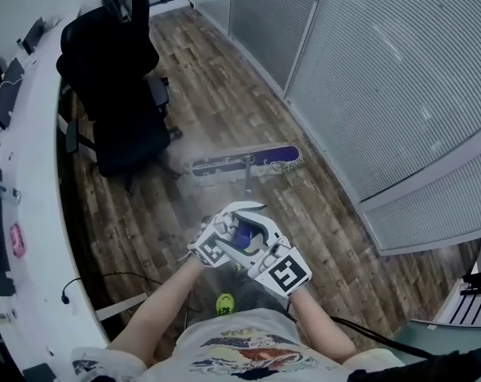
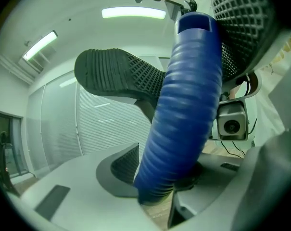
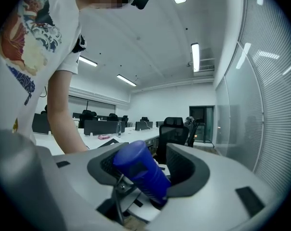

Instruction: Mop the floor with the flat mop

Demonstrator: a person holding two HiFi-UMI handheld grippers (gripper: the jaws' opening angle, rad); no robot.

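As the tools stand: the left gripper [image 2: 162, 174] and the right gripper [image 3: 143, 168] are both clamped on the blue ribbed mop handle [image 1: 244, 233]. The left one sits lower on the grip and the right one near its top end.
Mop head: the flat purple mop head with a pale fringe [image 1: 248, 161] lies flat on the brown wood-plank floor [image 1: 224, 86], ahead of the person and long side across the head view.
Right edge: its right end is near the foot of the glass partition with grey blinds [image 1: 383, 78], but apart from it.
Left edge: its left end is near the base of the black office chair [image 1: 113, 86], not touching.
Open room: bare planks run on beyond the mop head, between chair and partition.
Desk side: the curved white desk [image 1: 41, 237] bounds the floor at the left, and a black cable [image 1: 105, 276] lies beside it.
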